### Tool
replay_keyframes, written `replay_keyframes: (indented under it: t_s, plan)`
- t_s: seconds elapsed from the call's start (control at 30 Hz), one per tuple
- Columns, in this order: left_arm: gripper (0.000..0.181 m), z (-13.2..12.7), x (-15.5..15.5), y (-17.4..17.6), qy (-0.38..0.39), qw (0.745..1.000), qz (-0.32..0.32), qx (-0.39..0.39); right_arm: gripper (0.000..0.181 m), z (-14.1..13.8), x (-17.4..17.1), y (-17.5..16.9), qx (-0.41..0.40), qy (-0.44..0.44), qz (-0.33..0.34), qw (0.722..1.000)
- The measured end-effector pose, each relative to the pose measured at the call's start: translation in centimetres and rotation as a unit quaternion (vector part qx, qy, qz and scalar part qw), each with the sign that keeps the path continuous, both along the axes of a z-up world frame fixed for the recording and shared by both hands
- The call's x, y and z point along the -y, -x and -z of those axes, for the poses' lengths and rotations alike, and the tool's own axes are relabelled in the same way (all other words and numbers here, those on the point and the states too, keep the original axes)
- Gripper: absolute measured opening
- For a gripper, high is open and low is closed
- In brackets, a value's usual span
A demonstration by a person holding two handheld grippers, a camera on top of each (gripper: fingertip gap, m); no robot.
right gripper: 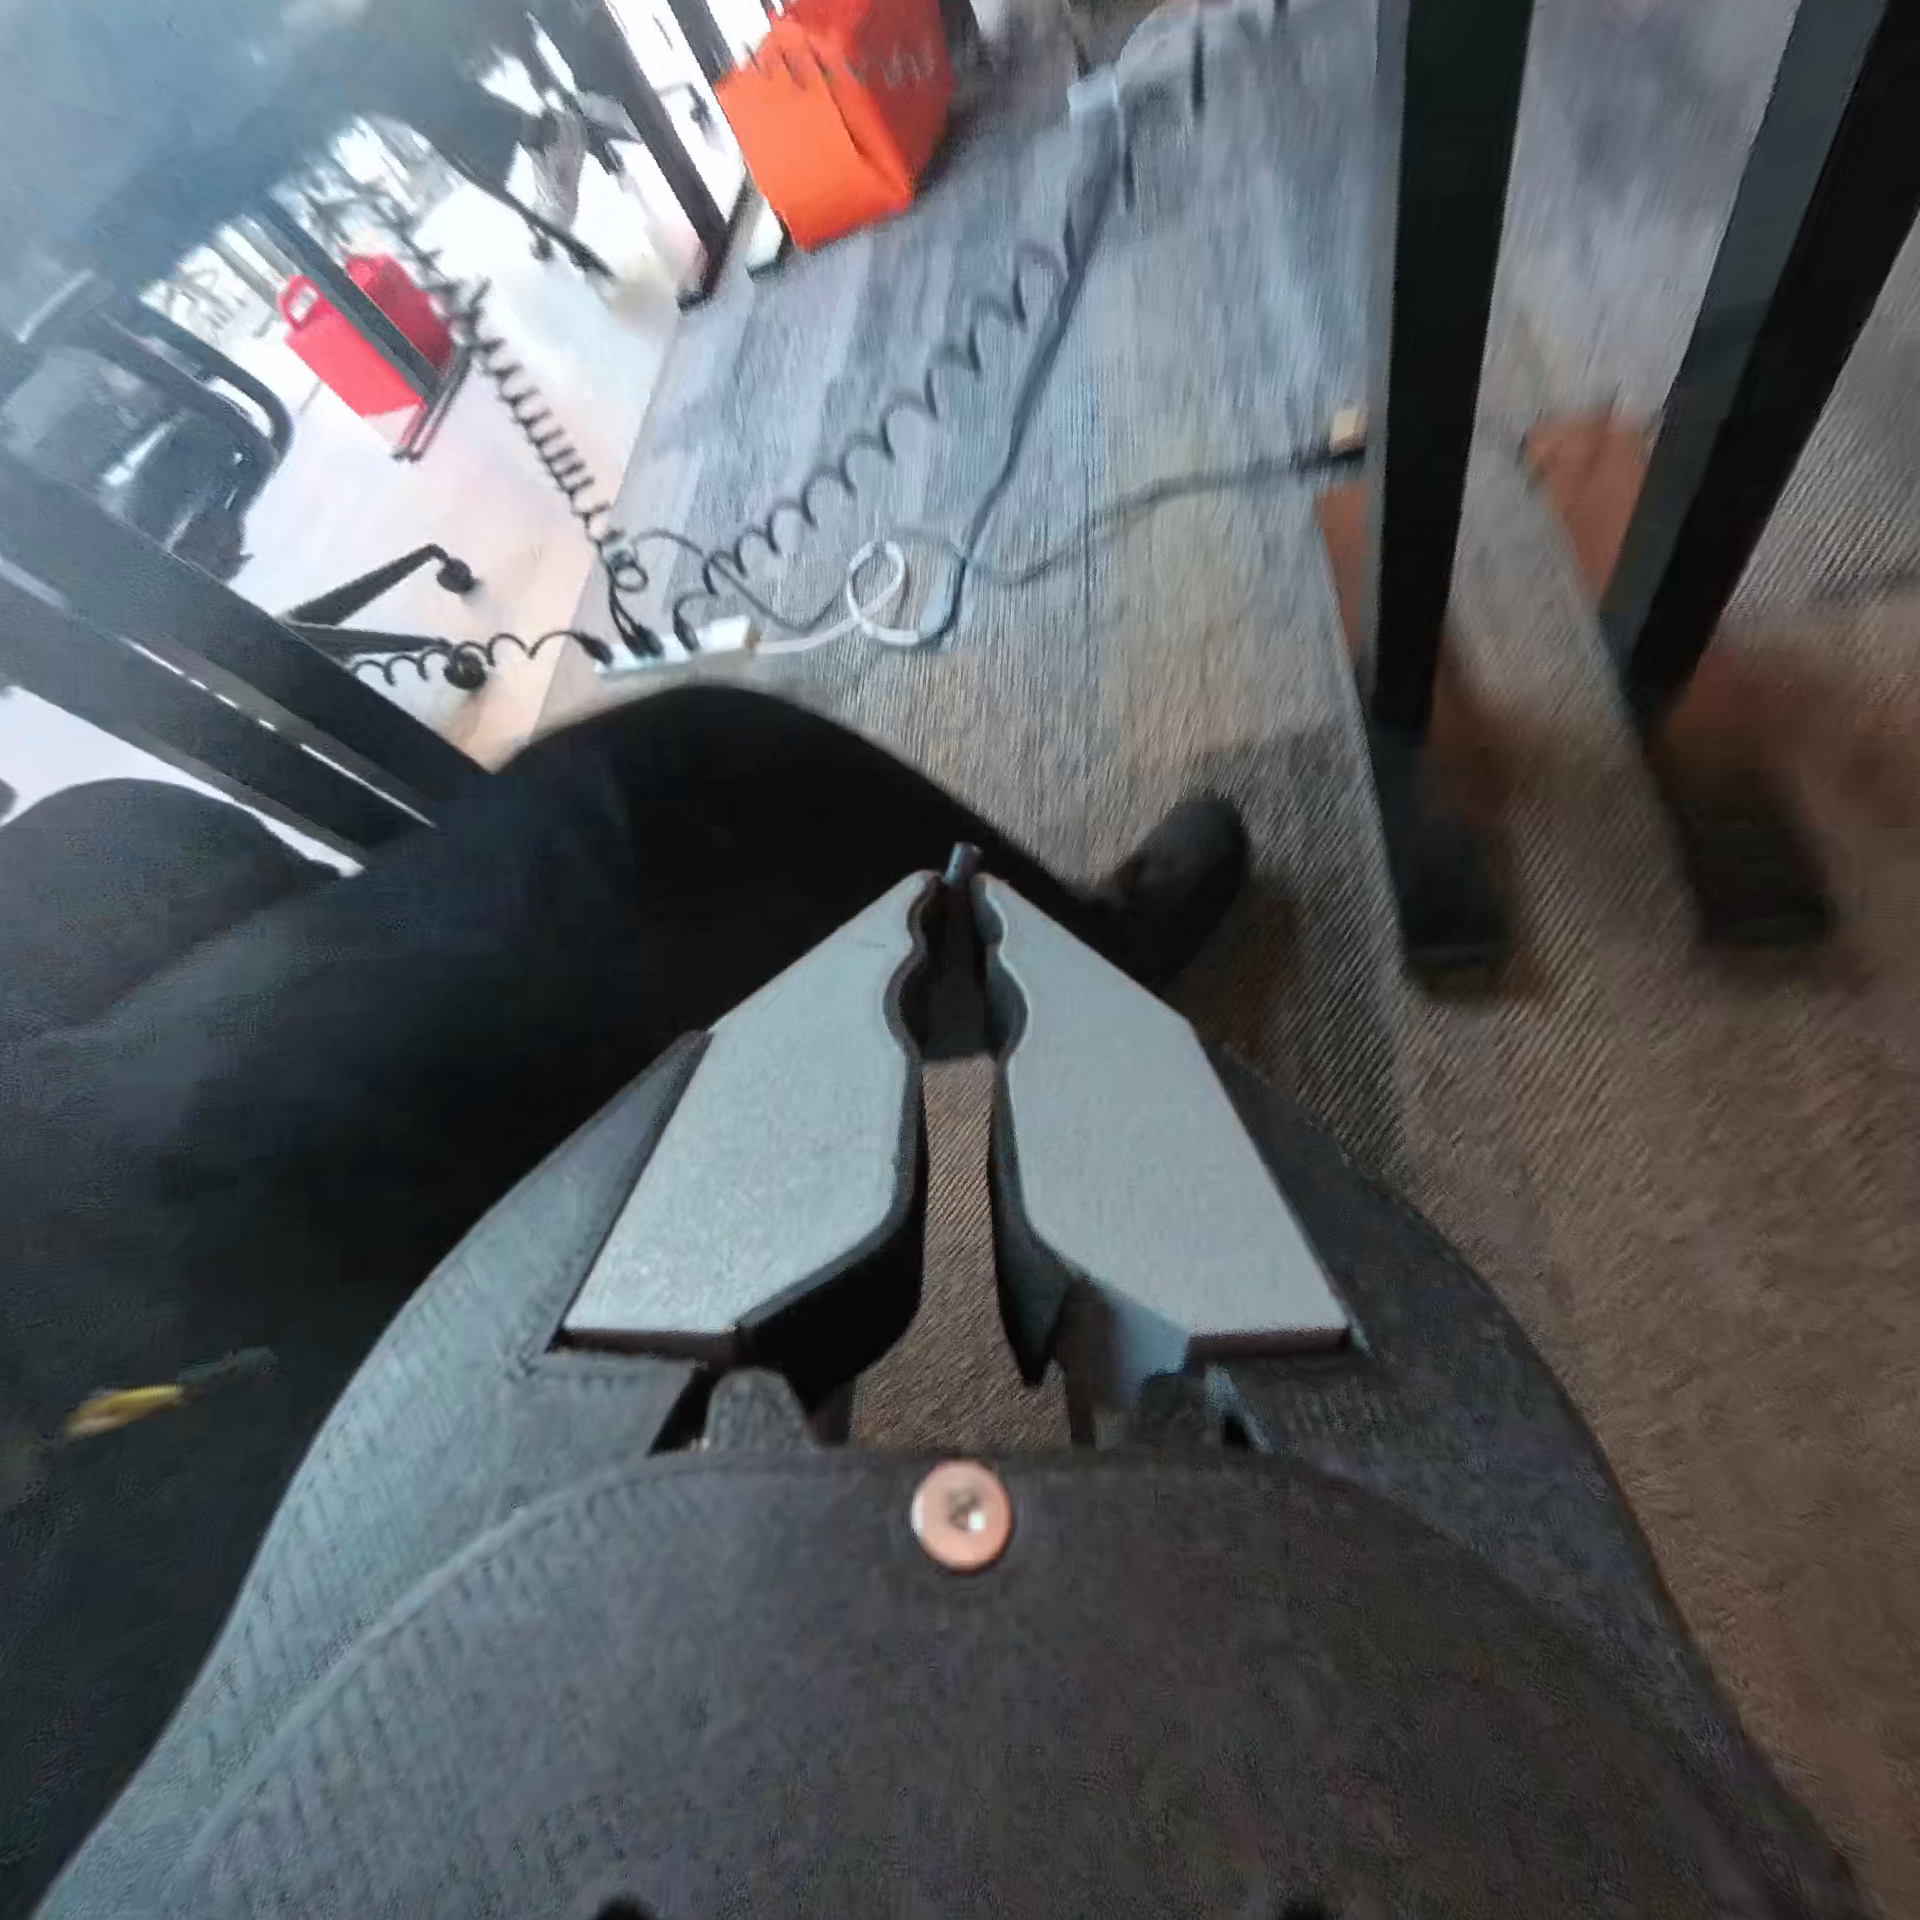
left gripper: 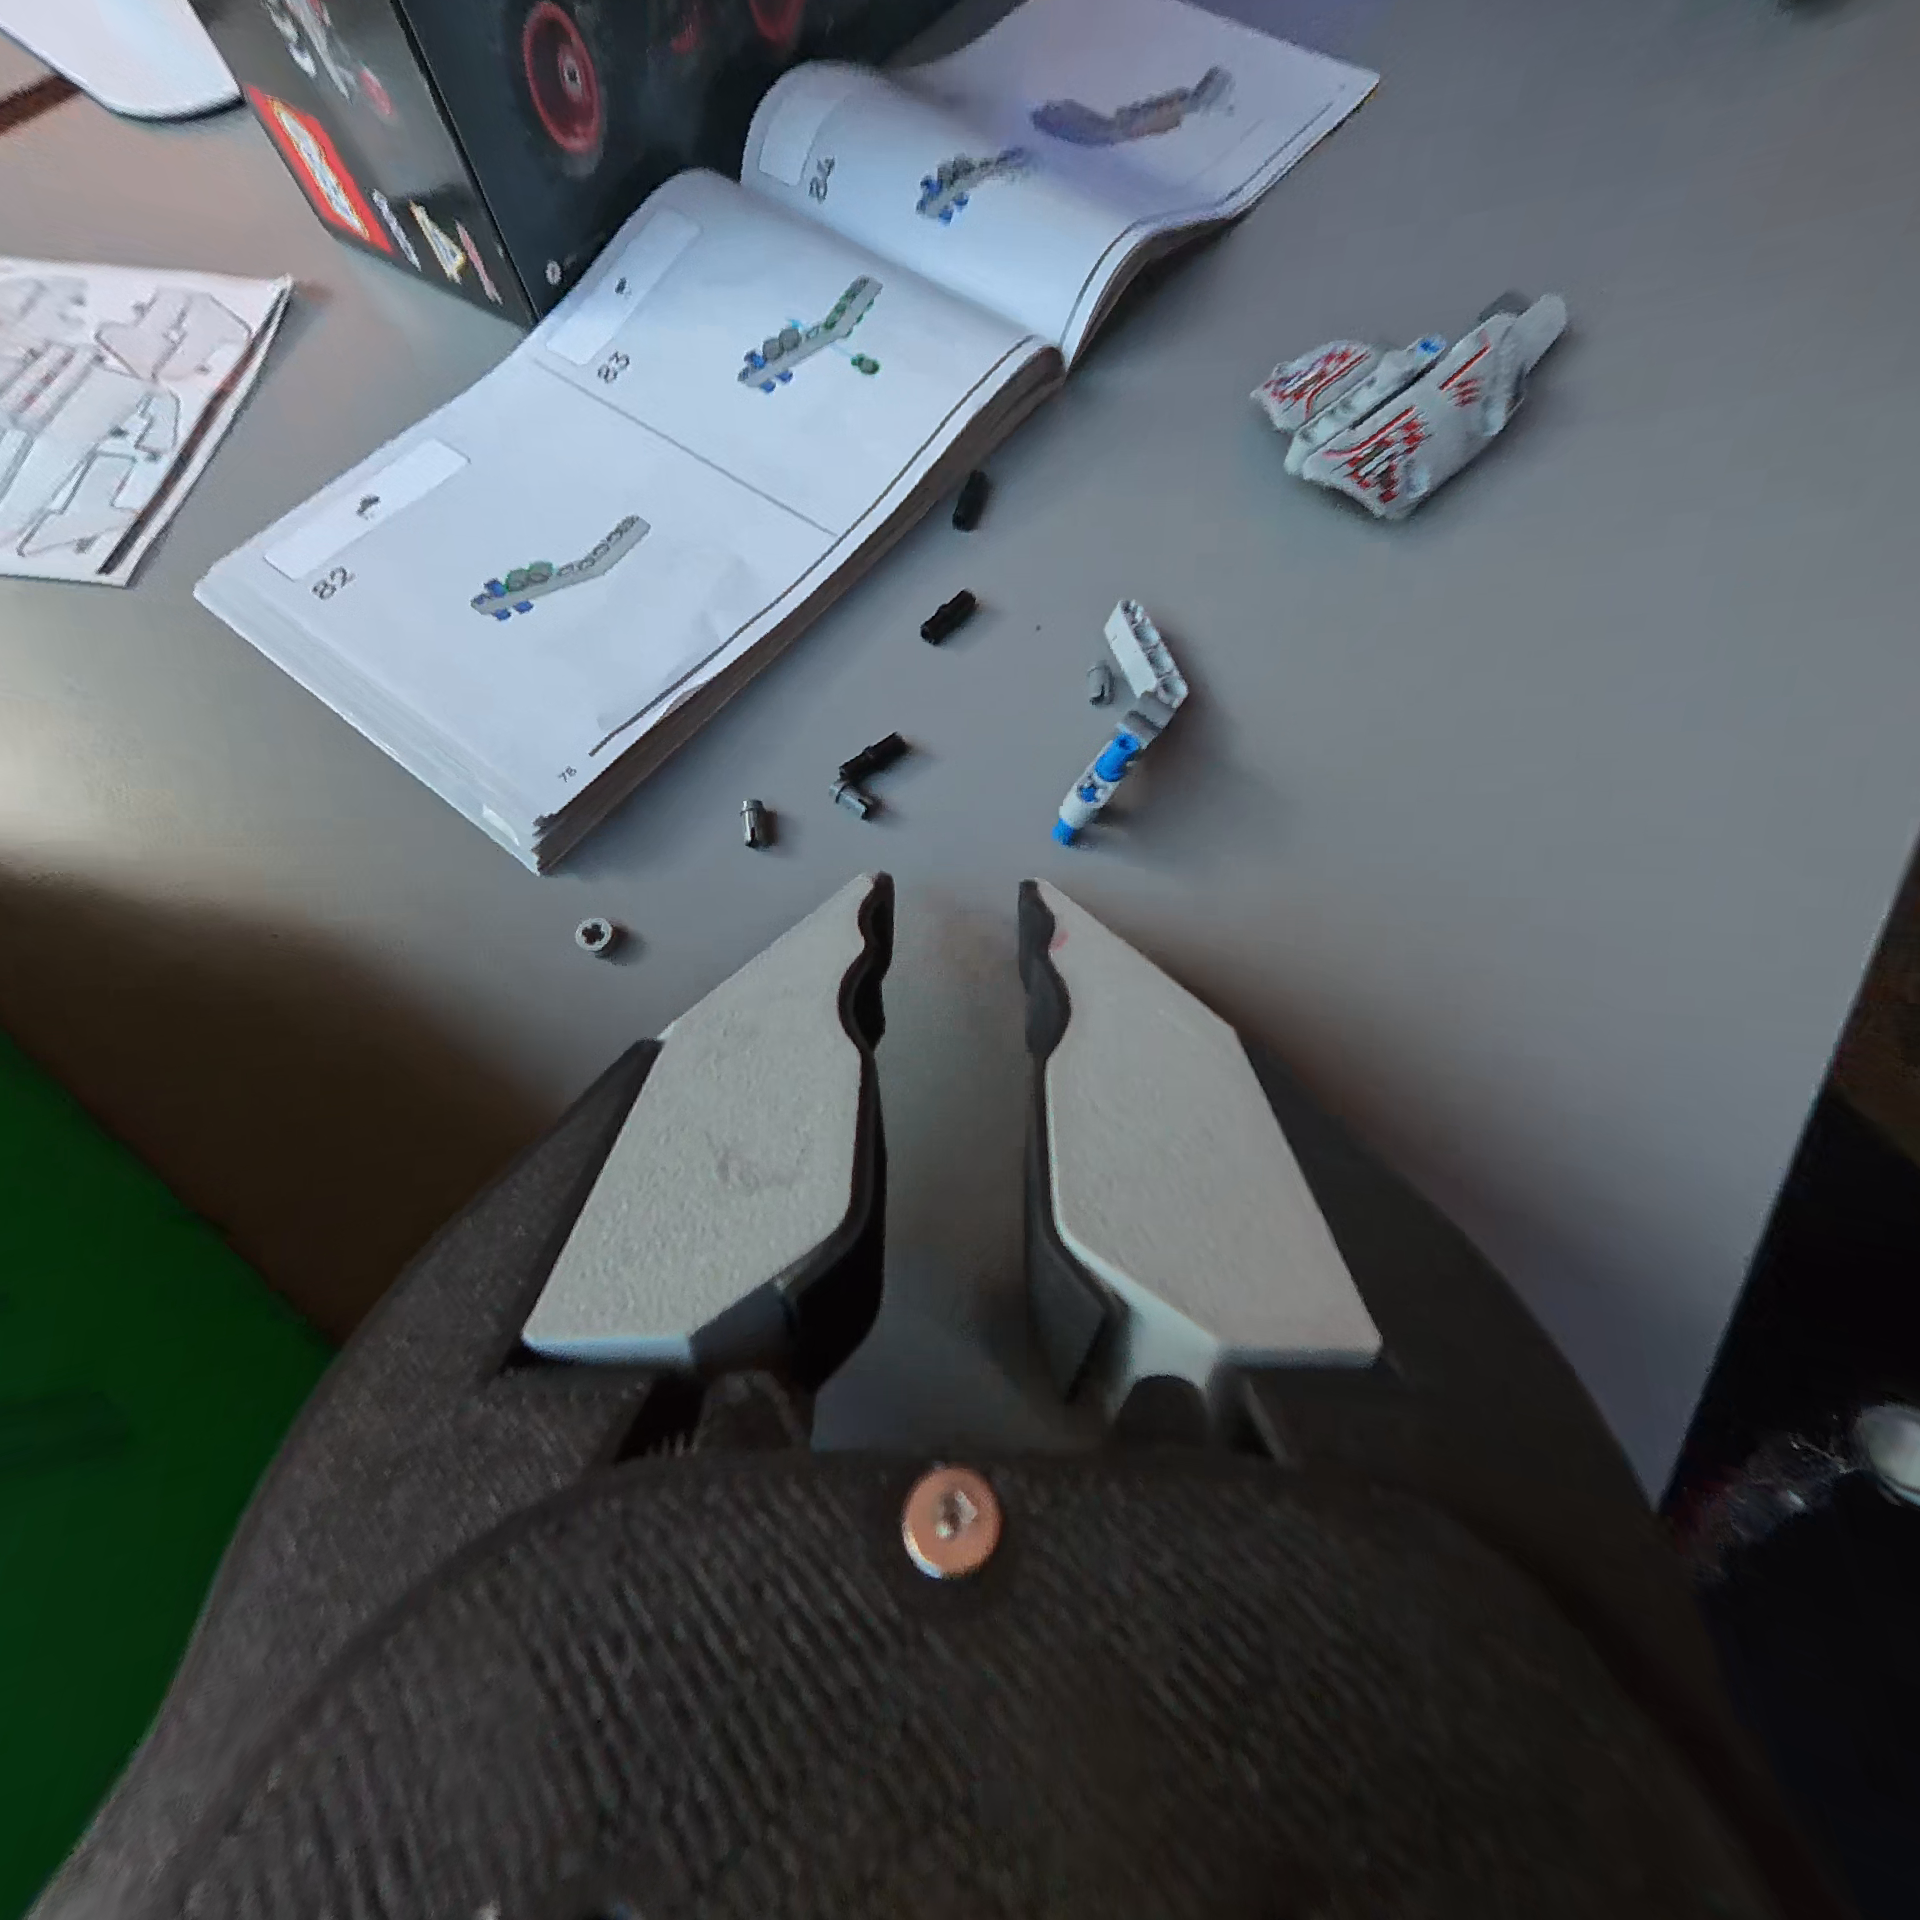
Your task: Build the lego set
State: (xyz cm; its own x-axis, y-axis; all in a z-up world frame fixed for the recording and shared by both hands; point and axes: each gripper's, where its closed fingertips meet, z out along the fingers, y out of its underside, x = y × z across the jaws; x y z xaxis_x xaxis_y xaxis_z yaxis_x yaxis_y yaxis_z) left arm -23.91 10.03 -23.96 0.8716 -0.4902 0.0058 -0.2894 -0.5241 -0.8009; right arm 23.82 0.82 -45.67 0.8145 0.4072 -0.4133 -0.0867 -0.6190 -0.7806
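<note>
Underneath, grey table [left gripper: 1558, 831], carpeted floor [right gripper: 1558, 1195]

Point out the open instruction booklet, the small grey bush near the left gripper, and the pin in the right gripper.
instruction booklet [left gripper: 665, 499]: left wrist view, on the near open page.
grey bush [left gripper: 598, 937]: left wrist view, on its round face.
black pin [right gripper: 958, 864]: right wrist view, on the tip protruding past the fingertips.

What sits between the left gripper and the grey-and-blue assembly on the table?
Nothing: in the left wrist view, bare table separates the open left gripper from the assembly.
</note>
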Motion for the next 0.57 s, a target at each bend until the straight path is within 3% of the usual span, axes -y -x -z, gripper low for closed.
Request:
replay_keyframes:
  t_s: [0.1, 0.2, 0.27, 0.37, 0.47, 0.57]
  plan:
    - [0.021, -1.0, 0.6, -0.5, -0.021, 0.999, 0.020, 0.024, 0.001, -8.7, -0.9, 0.6, 0.077, -0.078, -0.034, 0.993]
    - [0.022, -1.4, 1.1, -0.3, -0.027, 0.999, 0.029, 0.037, 0.001, -16.7, -3.0, 3.9, 0.093, -0.136, -0.103, 0.981]
    - [0.022, -1.5, 1.6, 0.0, -0.026, 0.998, 0.036, 0.043, 0.001, -22.3, -4.9, 7.6, 0.085, -0.183, -0.155, 0.967]
    - [0.022, -1.6, 2.2, 0.3, -0.025, 0.997, 0.050, 0.053, 0.001, -29.3, -7.1, 15.6, 0.050, -0.213, -0.275, 0.936]
    - [0.022, -1.4, 2.8, 0.5, -0.021, 0.997, 0.063, 0.044, 0.001, -33.4, -8.9, 25.0, 0.024, -0.226, -0.402, 0.887]
    - [0.022, -0.8, 3.1, 1.0, -0.018, 0.998, 0.062, 0.017, 0.002, -33.2, -10.4, 34.3, 0.037, -0.196, -0.513, 0.835]
